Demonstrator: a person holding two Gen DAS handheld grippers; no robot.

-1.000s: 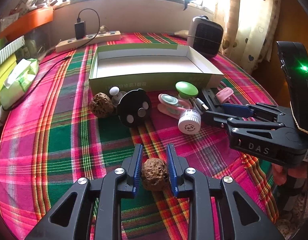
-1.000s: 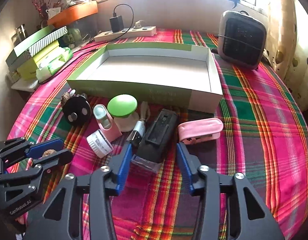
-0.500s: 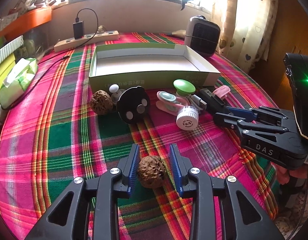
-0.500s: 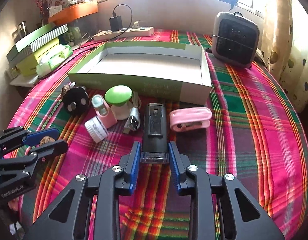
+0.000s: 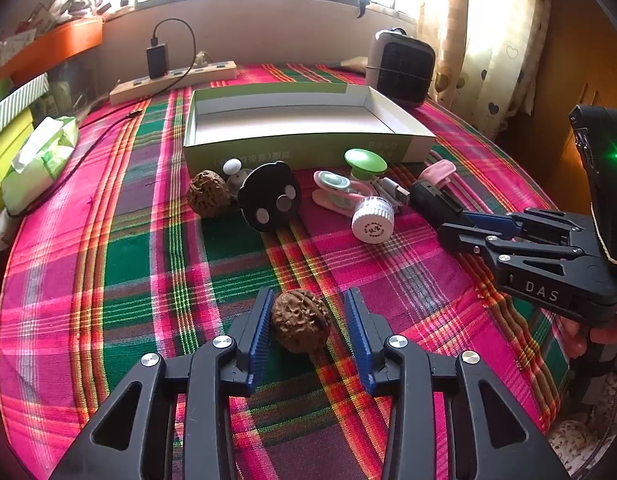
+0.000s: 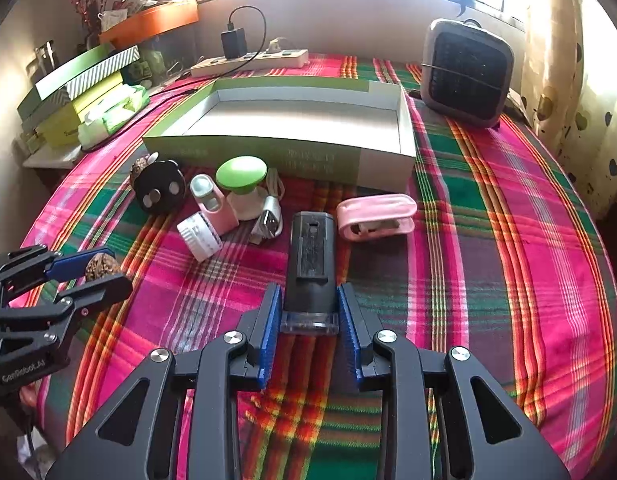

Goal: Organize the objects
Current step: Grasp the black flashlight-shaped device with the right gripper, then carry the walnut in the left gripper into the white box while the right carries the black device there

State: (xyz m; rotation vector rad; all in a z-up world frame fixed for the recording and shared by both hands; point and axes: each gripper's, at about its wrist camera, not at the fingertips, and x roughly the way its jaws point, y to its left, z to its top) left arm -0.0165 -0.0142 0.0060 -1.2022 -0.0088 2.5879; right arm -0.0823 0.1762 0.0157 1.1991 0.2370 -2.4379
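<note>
Pickup is the step in hand. The left gripper (image 5: 308, 330) has just been opening; its fingers stand spread around a walnut (image 5: 300, 320) on the desk (image 5: 128, 260), one pad touching. The right gripper (image 6: 308, 328) has its fingers pinching a black device (image 6: 310, 268) (they have just eased apart slightly). Next, each needs a firm squeeze, then a lift into the empty box (image 5: 292, 148). Count: two walnuts, one box, one black device.

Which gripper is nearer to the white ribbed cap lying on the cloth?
Right. The right gripper straddles the black device just beside the white cap; the left gripper, around a walnut, sits farther back.
</note>
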